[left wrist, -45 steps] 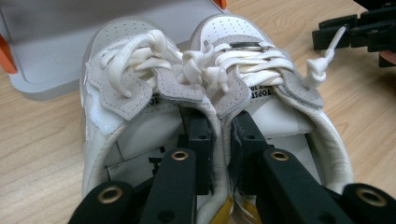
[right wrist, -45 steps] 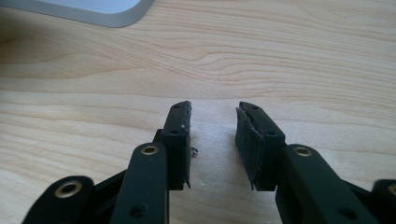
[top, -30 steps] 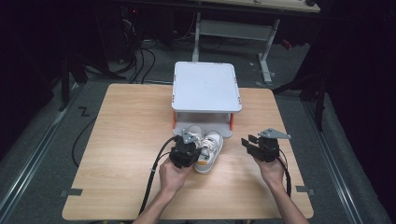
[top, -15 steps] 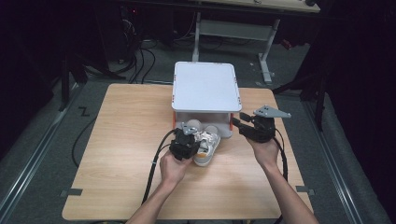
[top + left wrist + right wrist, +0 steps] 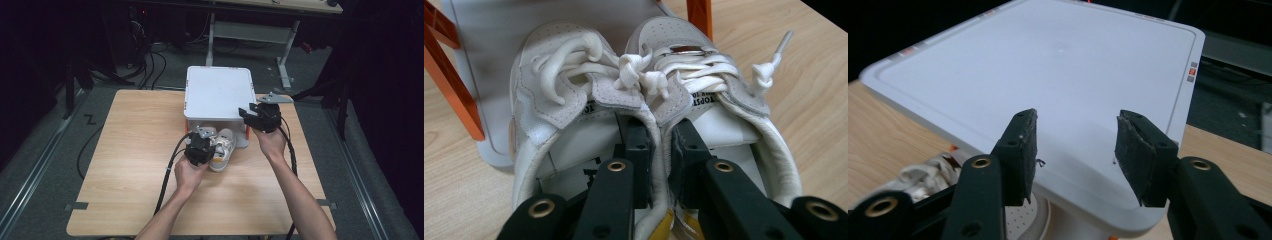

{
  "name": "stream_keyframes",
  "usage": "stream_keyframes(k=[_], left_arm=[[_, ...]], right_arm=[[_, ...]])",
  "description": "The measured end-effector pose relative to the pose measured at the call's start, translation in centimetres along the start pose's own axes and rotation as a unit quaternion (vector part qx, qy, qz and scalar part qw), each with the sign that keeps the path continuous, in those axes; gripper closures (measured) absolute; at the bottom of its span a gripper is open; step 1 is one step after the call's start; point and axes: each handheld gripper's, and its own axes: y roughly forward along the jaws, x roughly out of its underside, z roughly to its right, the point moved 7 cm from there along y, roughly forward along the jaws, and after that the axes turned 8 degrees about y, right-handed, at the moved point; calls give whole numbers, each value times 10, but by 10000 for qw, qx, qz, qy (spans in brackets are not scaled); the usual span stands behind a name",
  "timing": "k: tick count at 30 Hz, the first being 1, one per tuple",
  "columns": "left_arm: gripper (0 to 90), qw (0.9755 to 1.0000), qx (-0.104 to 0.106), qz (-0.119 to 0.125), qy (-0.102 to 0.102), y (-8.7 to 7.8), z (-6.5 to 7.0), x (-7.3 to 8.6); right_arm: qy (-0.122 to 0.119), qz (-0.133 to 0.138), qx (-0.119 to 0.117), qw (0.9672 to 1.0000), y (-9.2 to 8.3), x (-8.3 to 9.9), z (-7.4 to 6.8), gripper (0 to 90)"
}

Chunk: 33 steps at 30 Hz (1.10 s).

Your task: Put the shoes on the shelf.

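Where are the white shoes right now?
In the high view, the white shoes sit mid-table, toes under the white rack, pinched together by the left hand-held gripper.

The pair of shoes point(image 5: 644, 115) is showing off-white leather with white laces point(image 5: 704, 70), pale grey suede strips along the eyelets, fine perforated dots over the toes and small dark lettering on the tongues. A yellow patch is peeking out inside the heel. The stand point(image 5: 218, 92) behind them is showing a plain white top, orange legs point(image 5: 449, 85) and a tiny orange mark near one edge. The desk point(image 5: 130, 150) is showing a light wood grain with fine streaks. The left gripper point(image 5: 200, 148) and the right gripper point(image 5: 260, 116) are both looking matte black, with brass-coloured rivets on the jaws and black cables. The floor point(image 5: 45, 165) around is looking dark grey.
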Motion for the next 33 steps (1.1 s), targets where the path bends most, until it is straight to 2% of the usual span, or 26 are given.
stream_keyframes(k=[2,4,8,11,15,17,18,21,25,30,33], left_arm=[[803,10000,-54,8,-3,2,-1,-4],[802,10000,-62,59,-32,5,-2,-7],[801,9999,-125,62,-75,10,-3,-12],[801,9998,-191,20,-36,16,-5,-15],[800,9995,-276,-15,-136,24,-8,-16],[800,9993,-353,-38,-133,29,-9,-15],[800,9989,-457,-30,-101,34,-10,-16],[799,9986,-534,-31,-54,38,-12,-18],[798,9977,-664,-65,-139,47,-15,-21],[786,9954,-937,-147,121,57,-13,-18],[749,9951,-977,-100,92,58,-13,-19]], right_arm=[[-157,-58,134,9998,7,-1,0,493],[-164,-114,160,9997,14,-3,-1,480],[-112,-115,242,9996,27,-1,-1,456],[47,-67,189,9998,31,-2,-1,448],[74,-60,179,9998,33,-2,-1,437],[47,-45,188,9998,33,-2,-1,437],[23,2,185,9998,34,-1,-1,438],[12,5,188,9998,35,-1,-2,437],[13,-17,223,9997,34,-1,-2,438],[-35,-8,307,9995,35,-1,-4,444],[-28,3,307,9995,35,-1,-4,444]])
